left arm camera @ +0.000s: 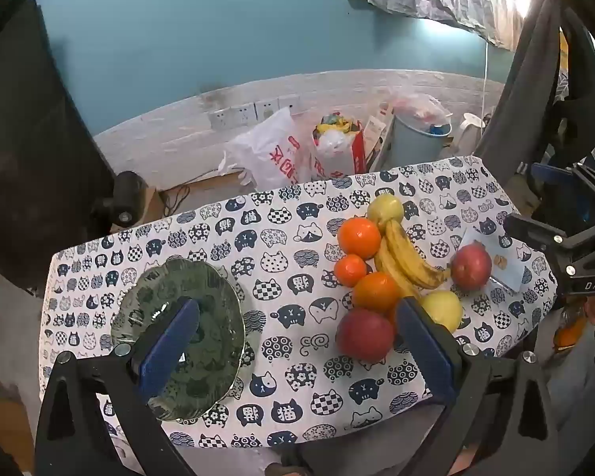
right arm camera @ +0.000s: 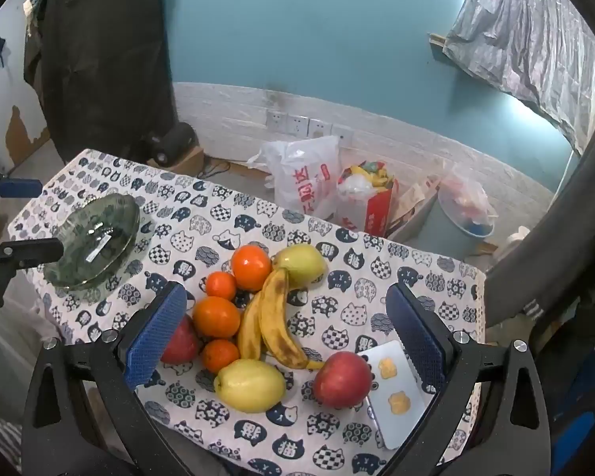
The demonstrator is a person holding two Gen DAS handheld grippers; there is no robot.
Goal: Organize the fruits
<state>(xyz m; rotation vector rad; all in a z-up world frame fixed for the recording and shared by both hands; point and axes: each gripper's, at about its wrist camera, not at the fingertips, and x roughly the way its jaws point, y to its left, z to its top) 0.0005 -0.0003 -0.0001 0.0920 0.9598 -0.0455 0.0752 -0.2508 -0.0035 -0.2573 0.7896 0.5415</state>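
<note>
Right wrist view: right gripper (right arm camera: 285,341) and left gripper (left arm camera: 297,341) are hovering with jaws wide apart and empty, apparently readying to move the fruit pile (right arm camera: 258,309), heaped on the tablecloth (right arm camera: 416,277), to the empty glass plate (right arm camera: 95,238) nearby.

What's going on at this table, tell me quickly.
A person holds a gripper in each hand over a table with a cat-print cloth, about to sort fruit. Both the left gripper and the right gripper have their jaws wide open and hold nothing. The oranges, bananas, red apples and yellow-green fruits lie loose in a cluster on the cloth. The glass plate beside them has no fruit on it.
</note>
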